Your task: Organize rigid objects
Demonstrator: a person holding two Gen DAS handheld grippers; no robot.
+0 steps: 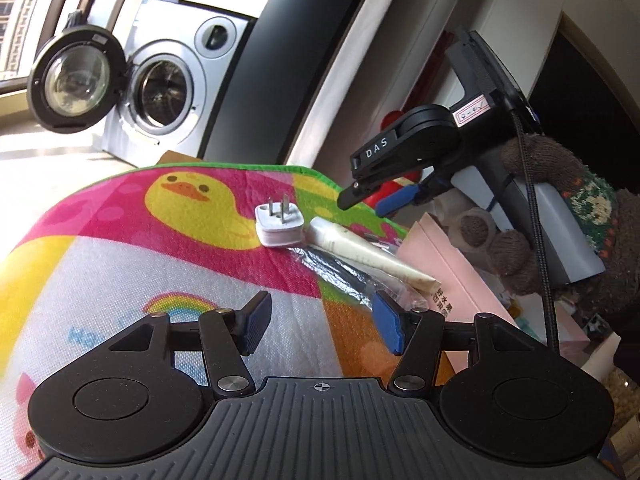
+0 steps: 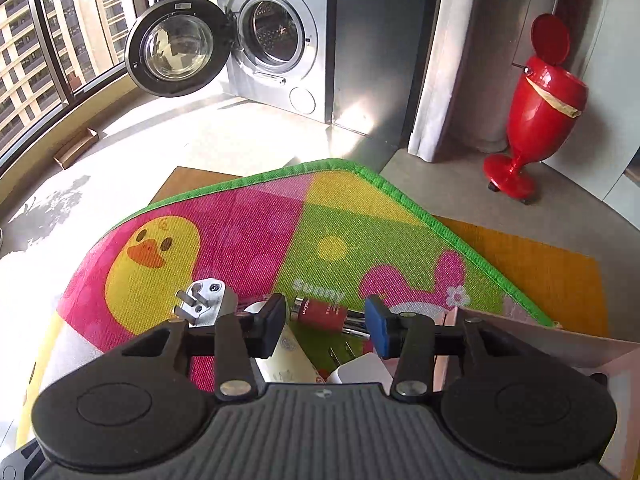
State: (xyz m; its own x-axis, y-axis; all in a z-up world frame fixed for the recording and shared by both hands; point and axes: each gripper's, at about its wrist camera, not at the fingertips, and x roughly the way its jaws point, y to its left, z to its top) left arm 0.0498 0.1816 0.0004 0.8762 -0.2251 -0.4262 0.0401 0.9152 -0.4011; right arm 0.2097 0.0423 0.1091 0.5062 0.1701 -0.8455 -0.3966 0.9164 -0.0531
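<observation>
The left gripper (image 1: 320, 326) has its jaws wide apart, and nothing is between them; they hang above the colourful play mat (image 1: 120, 248) and touch nothing. The right gripper (image 2: 326, 326) also has its jaws apart and holds nothing. In the right wrist view, a small red cylinder (image 2: 323, 312) lies on the mat just in front of its gap, but the pads are clear of it. The white plug adapter (image 1: 278, 226) lies on the mat with its metal prongs pointing up and away, beside the duck picture. A cream tube (image 1: 372, 254) lies just right of it, on top of a crinkled clear plastic wrapper (image 1: 340, 276). In the right wrist view the tube and another white object are mostly hidden under the gripper body, so their shape is hard to tell. A pink box (image 1: 452, 276) stands at the mat's right edge, partly cut off. Behind is a washing machine (image 2: 280, 40) with its door open.
</observation>
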